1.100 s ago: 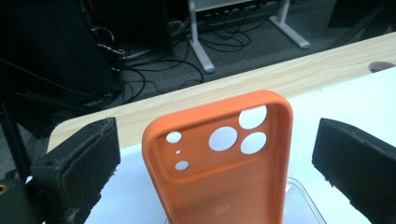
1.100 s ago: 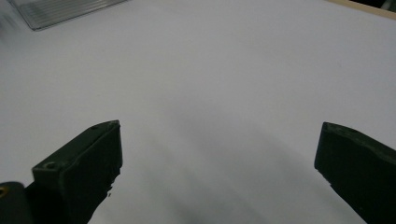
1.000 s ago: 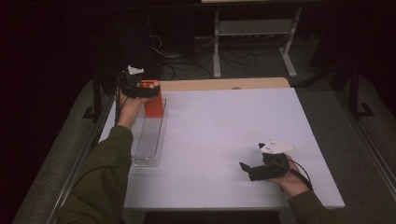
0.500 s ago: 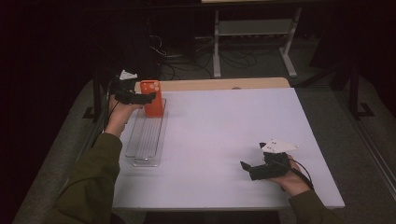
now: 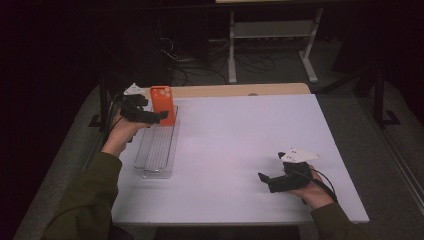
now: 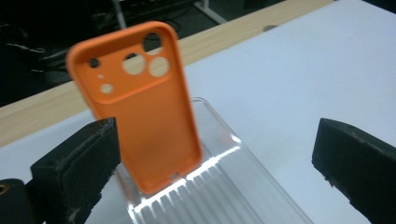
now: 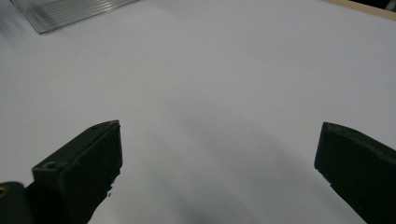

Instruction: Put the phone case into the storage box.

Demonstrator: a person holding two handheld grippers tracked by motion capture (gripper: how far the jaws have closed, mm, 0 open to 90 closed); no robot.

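Two tongs noted. We find the left tongs (image 6: pixel 210 158) spread, astride the orange case (image 6: pixel 137 100), which stands upright in the rack (image 5: pixel 156 150) at upper left, seemingly slotted. Right tongs (image 5: pixel 272 181) spread, idle over bare surface (image 5: pixel 240 140) at lower right.

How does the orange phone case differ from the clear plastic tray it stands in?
The orange silicone phone case is opaque and stands upright; the clear ribbed plastic tray is see-through and lies flat on the white table. The case has round camera holes; the tray has ridges. The tray is longer. Both are rounded rectangles.
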